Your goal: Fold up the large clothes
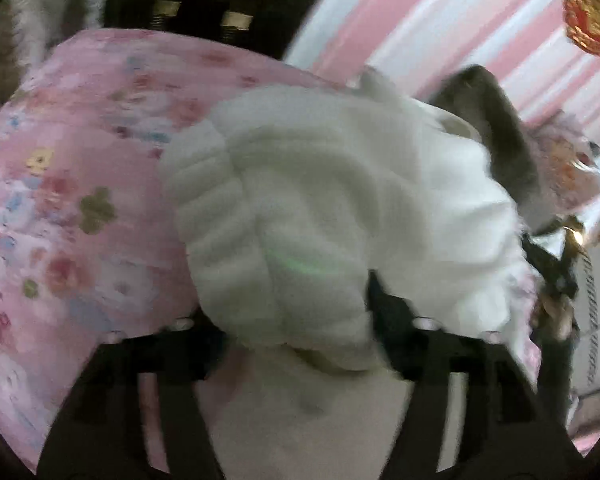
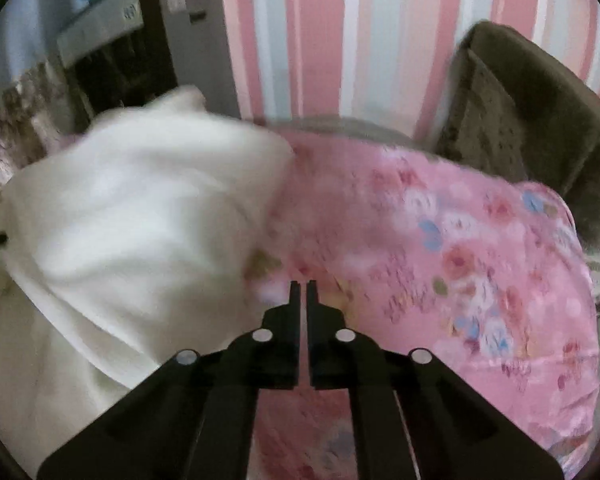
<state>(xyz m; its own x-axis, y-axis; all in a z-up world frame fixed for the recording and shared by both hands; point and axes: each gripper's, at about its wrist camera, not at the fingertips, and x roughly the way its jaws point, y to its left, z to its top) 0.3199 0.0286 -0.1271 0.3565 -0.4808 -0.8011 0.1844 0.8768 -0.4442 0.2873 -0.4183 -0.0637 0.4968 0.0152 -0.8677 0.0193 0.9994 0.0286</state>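
Folding step: bunching the garment over the bed looks to be the step in hand; the fold itself is not yet laid flat, as far as these blurred views let me judge.
Bed cover: pink floral-printed quilt (image 2: 480, 264), the largest thing in view, filling the right wrist view from 3 to 6 o'clock and the left wrist view from 8 to 10 o'clock.
Garment: thick white ribbed knit sweater (image 1: 320, 208), heaped on the quilt, central in the left wrist view and at 9 o'clock in the right wrist view.
Backdrop: pink-and-white striped wall (image 2: 340, 40) at 12 o'clock; a dark grey-brown plush cushion (image 2: 540, 120) at 2 o'clock, leaning at the quilt's far edge.
Left gripper (image 1: 296, 344): jaws stand wide with a fold of the sweater bulging between them; blur hides whether the pads press on it, so a grip I cannot tell.
Right gripper (image 2: 303, 292): jaws clenched tight, nothing between them, tips over the quilt just beside the sweater's edge.
Next move: likely needs the right jaws to part and take a free edge at 9 o'clock, so both hands can spread the sweater flat.
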